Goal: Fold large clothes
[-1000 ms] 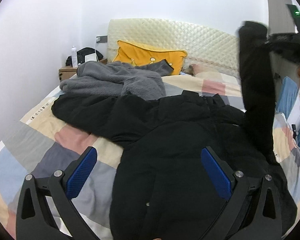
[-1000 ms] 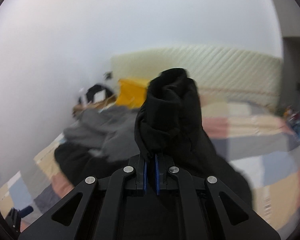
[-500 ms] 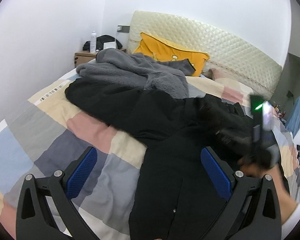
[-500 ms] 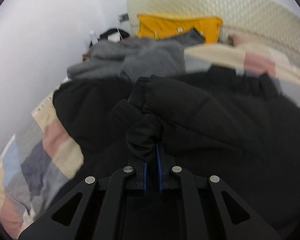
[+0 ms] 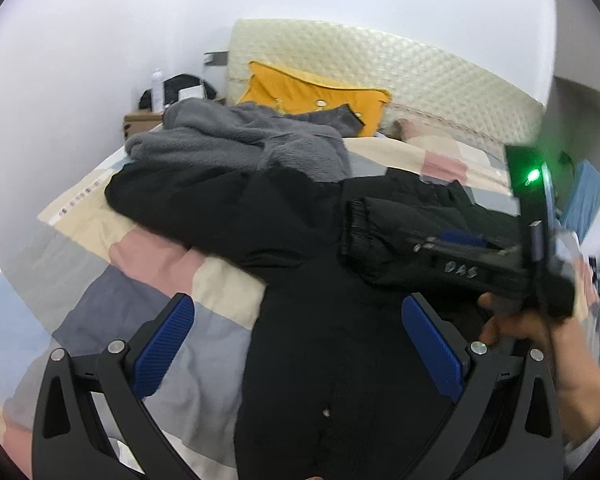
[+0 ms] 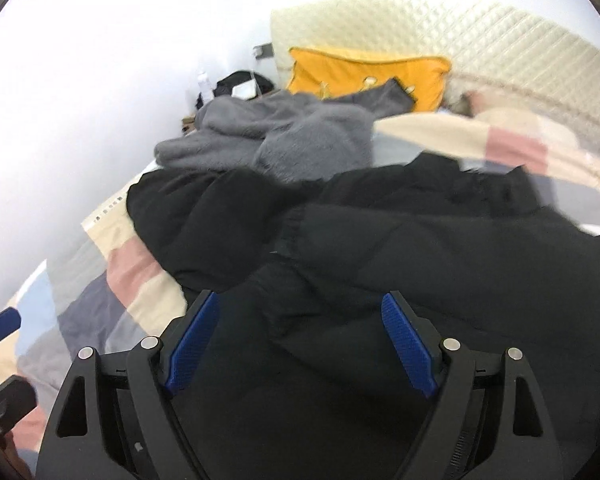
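A large black jacket (image 5: 324, 280) lies spread on the patchwork bed; it also fills the right wrist view (image 6: 420, 248). Its right sleeve (image 5: 388, 224) lies folded across the chest, and the left sleeve stretches out to the left. My left gripper (image 5: 298, 344) is open and empty above the jacket's lower front. My right gripper (image 6: 300, 340) is open and empty just above the folded sleeve; it shows in the left wrist view (image 5: 456, 240) at the right, held by a hand.
A grey fleece garment (image 5: 240, 140) is piled beyond the jacket, with a yellow pillow (image 5: 312, 92) and a quilted headboard (image 5: 380, 64) behind. A bedside table (image 5: 144, 120) with a bottle stands at the far left by the wall. The patchwork bedcover (image 5: 120, 280) lies bare at the left.
My right gripper brought the raised black sleeve down across the jacket's chest, then opened and let it go. My left gripper stayed open while its view shifted slightly.
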`<action>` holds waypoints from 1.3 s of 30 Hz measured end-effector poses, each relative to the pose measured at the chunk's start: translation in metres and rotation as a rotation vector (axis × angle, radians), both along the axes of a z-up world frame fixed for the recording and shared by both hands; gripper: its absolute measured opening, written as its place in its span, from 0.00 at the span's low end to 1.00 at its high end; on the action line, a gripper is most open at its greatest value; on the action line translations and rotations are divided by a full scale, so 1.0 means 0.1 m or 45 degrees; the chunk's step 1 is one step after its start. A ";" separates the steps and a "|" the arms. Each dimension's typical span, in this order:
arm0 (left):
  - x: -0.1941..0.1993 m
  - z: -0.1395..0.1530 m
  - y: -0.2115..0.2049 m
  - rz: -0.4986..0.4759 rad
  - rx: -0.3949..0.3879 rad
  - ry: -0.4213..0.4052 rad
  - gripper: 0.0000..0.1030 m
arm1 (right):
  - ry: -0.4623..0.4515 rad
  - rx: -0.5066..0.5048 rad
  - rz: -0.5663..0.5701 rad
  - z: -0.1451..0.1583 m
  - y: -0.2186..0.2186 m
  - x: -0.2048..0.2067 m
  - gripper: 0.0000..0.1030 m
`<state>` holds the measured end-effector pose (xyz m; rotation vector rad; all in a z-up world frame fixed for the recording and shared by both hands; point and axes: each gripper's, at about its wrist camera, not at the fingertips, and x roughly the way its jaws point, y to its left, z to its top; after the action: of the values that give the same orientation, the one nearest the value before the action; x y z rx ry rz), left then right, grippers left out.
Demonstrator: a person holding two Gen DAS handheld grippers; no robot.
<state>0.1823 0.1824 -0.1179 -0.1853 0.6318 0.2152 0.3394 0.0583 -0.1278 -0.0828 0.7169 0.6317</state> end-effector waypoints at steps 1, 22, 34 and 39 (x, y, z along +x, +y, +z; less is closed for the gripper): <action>0.00 0.00 -0.05 -0.013 0.003 0.000 1.00 | -0.017 -0.004 -0.015 0.05 -0.11 -0.03 0.80; 0.13 -0.14 -0.77 -0.186 0.080 0.073 1.00 | 0.016 -0.191 -0.681 -0.55 -2.94 -0.09 0.80; 0.25 -0.24 -0.84 -0.155 0.084 0.129 1.00 | 0.105 -0.205 -0.653 -0.94 -3.04 0.24 0.80; 0.24 -0.26 -0.80 -0.123 0.105 0.142 1.00 | 0.034 -0.144 -0.688 -0.88 -3.14 0.25 0.80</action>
<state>0.2061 0.1024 -0.1442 -0.0633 0.7395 0.1589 0.3646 -0.2556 -0.2161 0.0169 0.7604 0.0759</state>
